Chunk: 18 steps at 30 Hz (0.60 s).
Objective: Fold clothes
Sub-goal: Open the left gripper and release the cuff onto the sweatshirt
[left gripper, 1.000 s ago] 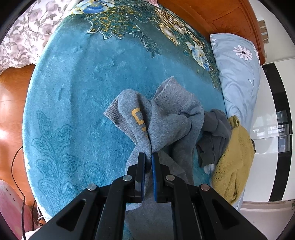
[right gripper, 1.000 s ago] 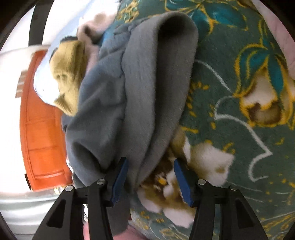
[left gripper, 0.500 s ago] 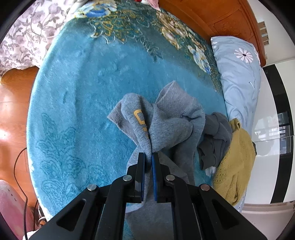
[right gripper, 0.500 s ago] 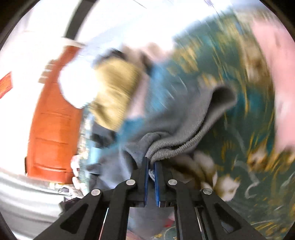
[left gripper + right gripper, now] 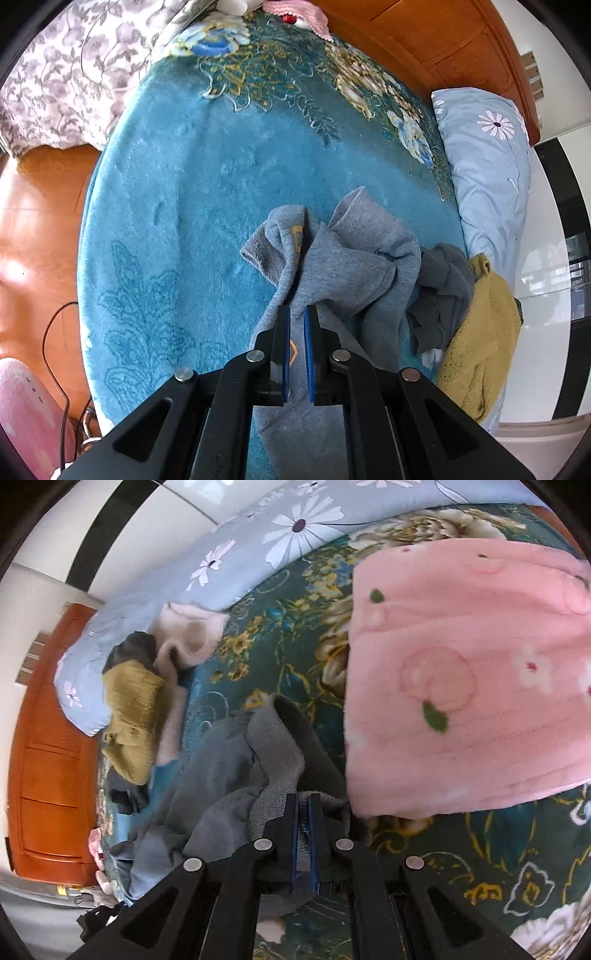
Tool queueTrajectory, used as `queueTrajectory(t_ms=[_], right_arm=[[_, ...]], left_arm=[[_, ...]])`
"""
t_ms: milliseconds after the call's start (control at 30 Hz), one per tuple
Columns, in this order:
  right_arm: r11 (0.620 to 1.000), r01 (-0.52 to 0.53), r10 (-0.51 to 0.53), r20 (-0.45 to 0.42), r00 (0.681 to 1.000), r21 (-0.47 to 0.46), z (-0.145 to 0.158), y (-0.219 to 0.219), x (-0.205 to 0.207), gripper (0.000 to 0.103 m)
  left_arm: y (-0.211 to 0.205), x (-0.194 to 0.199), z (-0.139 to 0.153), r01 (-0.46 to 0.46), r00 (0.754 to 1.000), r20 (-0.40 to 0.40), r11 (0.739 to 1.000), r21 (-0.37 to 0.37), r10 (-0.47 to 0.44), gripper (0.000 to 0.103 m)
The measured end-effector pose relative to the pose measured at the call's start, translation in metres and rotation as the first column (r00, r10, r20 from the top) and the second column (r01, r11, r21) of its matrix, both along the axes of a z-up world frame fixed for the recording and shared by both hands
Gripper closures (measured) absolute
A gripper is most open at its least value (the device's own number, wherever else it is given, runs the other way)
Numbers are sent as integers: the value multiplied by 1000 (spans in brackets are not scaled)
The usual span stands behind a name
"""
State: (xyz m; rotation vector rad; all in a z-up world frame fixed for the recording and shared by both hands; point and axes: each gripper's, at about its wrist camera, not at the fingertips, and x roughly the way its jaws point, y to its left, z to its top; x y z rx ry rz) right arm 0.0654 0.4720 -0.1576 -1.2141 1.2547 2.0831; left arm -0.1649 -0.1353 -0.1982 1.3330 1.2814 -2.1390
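Observation:
A grey sweatshirt (image 5: 351,258) with a yellow print lies bunched on the teal floral blanket (image 5: 192,206). My left gripper (image 5: 297,314) is shut on a fold of it and holds it lifted off the bed. In the right wrist view the same grey sweatshirt (image 5: 236,775) hangs in folds, and my right gripper (image 5: 303,805) is shut on its ribbed edge. The cloth between the two grippers is crumpled, not spread.
A dark grey garment (image 5: 439,291) and a mustard knit (image 5: 480,343) lie piled at the bed's right edge by a blue daisy pillow (image 5: 487,155). A pink floral blanket (image 5: 469,679) lies right of my right gripper. A cream garment (image 5: 188,635) lies near the pillow. Wooden headboard (image 5: 424,33) behind.
My right gripper went from open around the grey cloth to shut on its edge, then lifted and swung. My left gripper stayed shut and raised the sweatshirt a little.

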Motion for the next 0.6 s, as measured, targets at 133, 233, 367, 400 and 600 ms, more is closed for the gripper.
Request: queueTrajectory(t_ms=[133, 233, 367, 400, 600], right_arm=[[999, -45, 45, -20, 999, 27, 14, 8, -8, 94], [994, -63, 64, -10, 998, 88, 26, 11, -3, 94], [995, -33, 34, -8, 999, 90, 29, 12, 2, 93], [995, -40, 40, -6, 999, 88, 27, 10, -1, 93], [993, -95, 95, 3, 995, 69, 18, -6, -19, 93]], left_arm=[[-8, 0, -9, 0, 1000, -20, 994, 114, 2, 98], [-19, 3, -16, -21, 999, -23, 979, 202, 27, 97], [-38, -1, -12, -33, 999, -24, 988, 150, 37, 94], [-44, -3, -11, -33, 999, -19, 990, 135, 36, 88], [-69, -25, -17, -43, 999, 19, 995, 91, 42, 55]])
